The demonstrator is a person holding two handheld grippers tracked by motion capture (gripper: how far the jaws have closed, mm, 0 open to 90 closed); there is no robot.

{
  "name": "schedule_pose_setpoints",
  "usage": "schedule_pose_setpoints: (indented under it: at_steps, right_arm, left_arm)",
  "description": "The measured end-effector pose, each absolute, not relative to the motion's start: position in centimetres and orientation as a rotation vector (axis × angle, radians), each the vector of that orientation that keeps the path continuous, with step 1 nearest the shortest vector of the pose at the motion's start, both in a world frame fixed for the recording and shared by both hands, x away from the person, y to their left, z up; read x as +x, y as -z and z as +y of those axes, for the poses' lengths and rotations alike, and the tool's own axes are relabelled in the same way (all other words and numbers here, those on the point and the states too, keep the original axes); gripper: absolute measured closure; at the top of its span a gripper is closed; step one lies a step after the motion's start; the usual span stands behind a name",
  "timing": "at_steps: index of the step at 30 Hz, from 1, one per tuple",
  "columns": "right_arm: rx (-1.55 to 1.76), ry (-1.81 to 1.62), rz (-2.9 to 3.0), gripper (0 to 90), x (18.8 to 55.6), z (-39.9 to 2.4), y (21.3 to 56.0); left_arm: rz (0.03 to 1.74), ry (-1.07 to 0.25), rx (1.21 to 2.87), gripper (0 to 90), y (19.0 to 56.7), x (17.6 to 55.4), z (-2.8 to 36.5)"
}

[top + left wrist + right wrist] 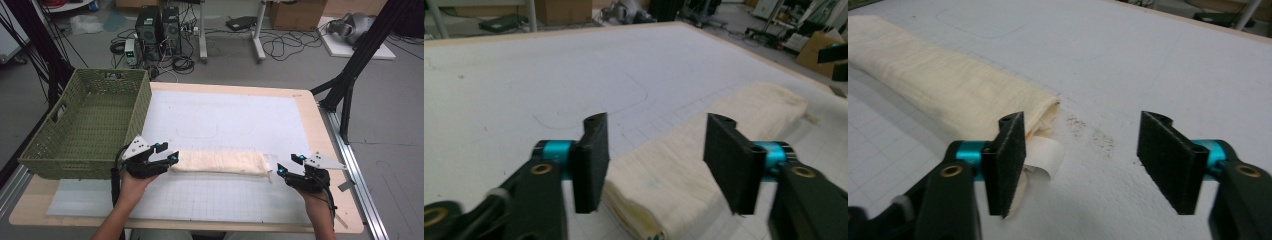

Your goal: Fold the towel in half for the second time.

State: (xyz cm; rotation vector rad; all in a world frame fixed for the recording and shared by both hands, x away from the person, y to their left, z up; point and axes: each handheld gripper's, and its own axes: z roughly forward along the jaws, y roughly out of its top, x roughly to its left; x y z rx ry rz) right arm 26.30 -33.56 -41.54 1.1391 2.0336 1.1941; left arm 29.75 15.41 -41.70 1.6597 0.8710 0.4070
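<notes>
Cream folded cloth (220,162) lies across the white gridded mat (200,197), its blank white tag (1044,159) showing no writing. Left gripper (167,161) and right gripper (286,171) flank its ends, jaws parted, gripping nothing.

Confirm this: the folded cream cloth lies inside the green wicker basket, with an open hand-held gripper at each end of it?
Not quite. The folded cream cloth lies on the white mat, beside the green wicker basket, as the high view shows. The rest holds: left hand-held gripper and right hand-held gripper are open.
</notes>
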Motion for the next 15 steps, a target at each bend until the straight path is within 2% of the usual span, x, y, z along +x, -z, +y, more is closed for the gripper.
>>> schedule_pose_setpoints:
  at_steps: [5, 9, 15]
  right_arm:
    - [1.116, -1.148, 1.989, 20.8, 25.65, -33.78, 41.1]
    - [1.113, -1.169, 1.975, 13.1, 25.72, -33.63, 40.93]
    - [1.111, -1.21, 1.976, 11.5, 25.77, -33.61, 40.74]
  left_arm:
    - [0.872, -0.427, 1.607, 16.6, 41.32, 29.63, 15.99]
    - [0.869, -0.428, 1.604, 16.6, 41.21, 29.57, 16.26]
    - [0.867, -0.428, 1.608, 16.8, 41.16, 29.57, 16.16]
